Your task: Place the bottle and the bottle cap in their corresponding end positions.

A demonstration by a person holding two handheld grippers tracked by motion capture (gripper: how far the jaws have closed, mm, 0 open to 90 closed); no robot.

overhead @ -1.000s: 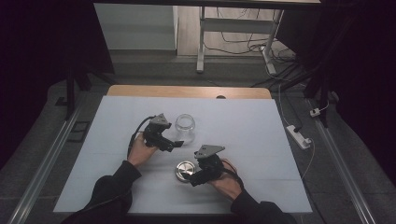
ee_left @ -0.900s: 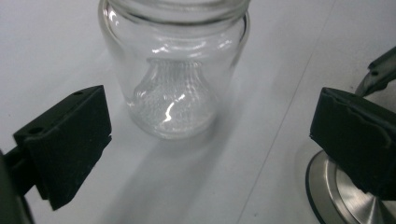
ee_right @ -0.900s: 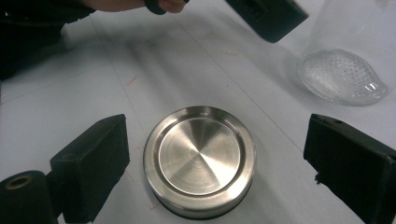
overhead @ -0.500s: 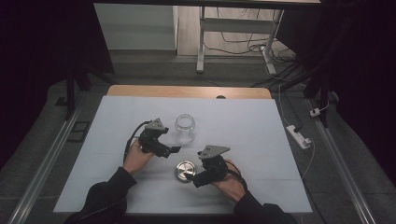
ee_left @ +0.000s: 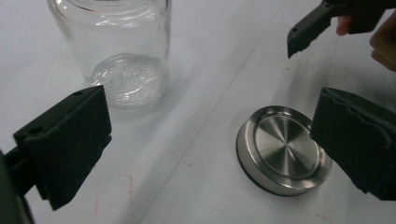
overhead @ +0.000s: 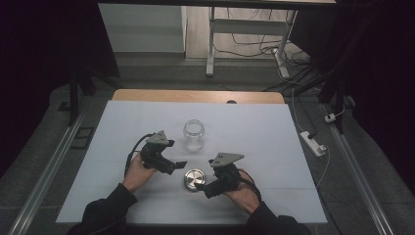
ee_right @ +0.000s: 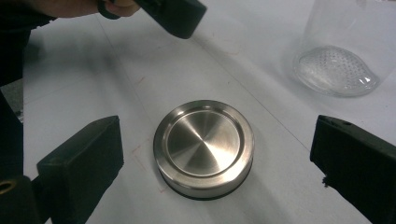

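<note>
Your right gripper [ee_right: 215, 154] just opened, released beside lid [ee_right: 204, 148]; left gripper [ee_left: 205, 140] spread, empty; jar [overhead: 193, 134] beyond lid awaits capping.

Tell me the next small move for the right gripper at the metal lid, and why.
Probably back the right gripper away from the metal lid. Its jaws have just been opening and now stand wide on either side of the lid, clear of its rim, while the lid lies flat on the table beside the open glass jar. The lid looks set down and released.
</note>
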